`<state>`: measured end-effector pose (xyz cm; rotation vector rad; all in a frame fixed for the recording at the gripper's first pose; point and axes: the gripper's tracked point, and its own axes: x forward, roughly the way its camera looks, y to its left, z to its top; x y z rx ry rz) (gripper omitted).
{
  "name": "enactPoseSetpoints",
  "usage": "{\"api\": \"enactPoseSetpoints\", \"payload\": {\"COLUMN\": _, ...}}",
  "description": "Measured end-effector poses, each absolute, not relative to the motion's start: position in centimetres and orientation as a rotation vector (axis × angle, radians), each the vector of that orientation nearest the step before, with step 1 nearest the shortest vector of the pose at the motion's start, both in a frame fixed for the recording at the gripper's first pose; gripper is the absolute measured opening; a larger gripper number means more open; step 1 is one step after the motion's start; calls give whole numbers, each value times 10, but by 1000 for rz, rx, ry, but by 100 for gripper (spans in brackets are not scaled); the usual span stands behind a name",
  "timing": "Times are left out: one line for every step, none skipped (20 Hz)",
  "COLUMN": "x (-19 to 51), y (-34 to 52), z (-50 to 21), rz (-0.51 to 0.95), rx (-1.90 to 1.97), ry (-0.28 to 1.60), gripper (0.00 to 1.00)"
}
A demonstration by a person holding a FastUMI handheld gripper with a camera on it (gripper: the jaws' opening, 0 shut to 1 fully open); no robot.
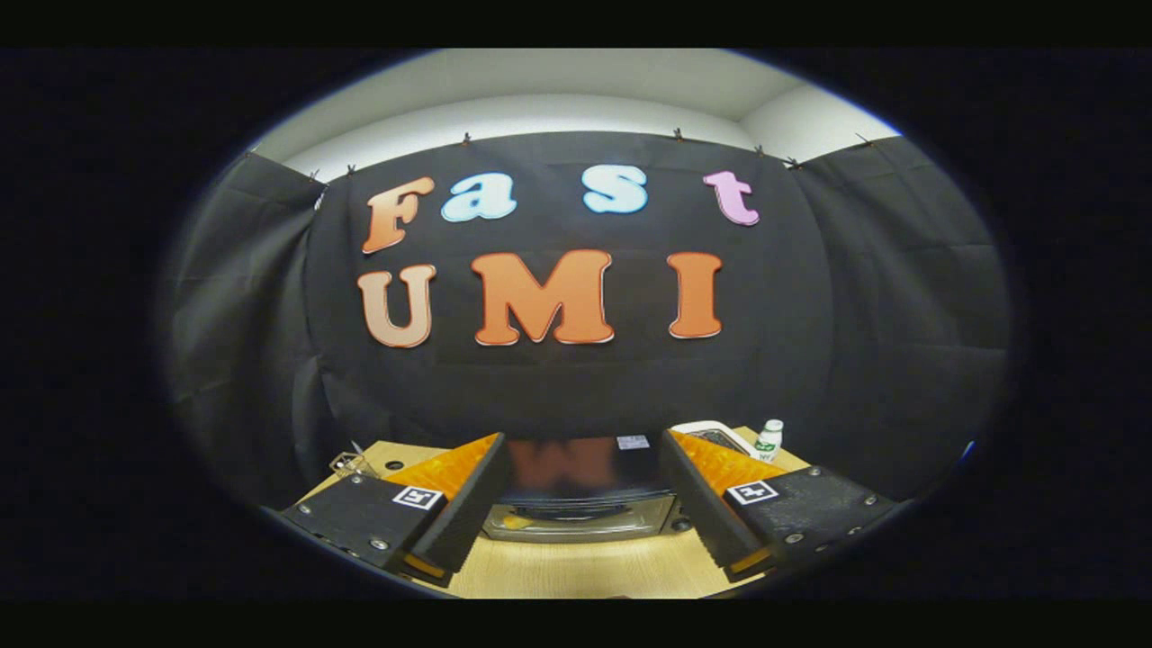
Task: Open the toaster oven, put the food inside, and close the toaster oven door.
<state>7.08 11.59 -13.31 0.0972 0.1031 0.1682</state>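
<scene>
Gripper spread wide, holding nothing. Toaster oven sits at 12 o'clock between its fingers; bare bench before it.

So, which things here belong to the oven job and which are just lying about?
Job:
- toaster oven, just ahead between the fingers
- tool, open, holding nothing

Lying about:
- small white bottle, beyond the oven
- white flat object beside the bottle
- metal clip
</scene>
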Motion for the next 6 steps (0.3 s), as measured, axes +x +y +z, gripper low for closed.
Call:
{"api": "enactPoseSetpoints", "payload": {"x": 67, "y": 113, "z": -127, "rz": 165, "rx": 98, "ry": 92, "gripper": 99}}
{"api": "enactPoseSetpoints", "payload": {"x": 63, "y": 111, "z": -119, "rz": 165, "rx": 97, "ry": 80, "gripper": 99}}
{"api": "enactPoseSetpoints", "payload": {"x": 58, "y": 109, "z": -111, "rz": 164, "rx": 95, "ry": 63, "gripper": 99}}
{"api": "enactPoseSetpoints", "payload": {"x": 54, "y": 105, "z": -106, "rz": 158, "rx": 93, "ry": 44, "gripper": 99}}
{"api": "enactPoseSetpoints", "payload": {"x": 51, "y": 100, "z": -104, "rz": 149, "rx": 91, "ry": 35, "gripper": 99}}
{"api": "enactPoseSetpoints", "payload": {"x": 47, "y": 96, "z": -105, "rz": 137, "rx": 90, "ry": 32, "gripper": 99}}
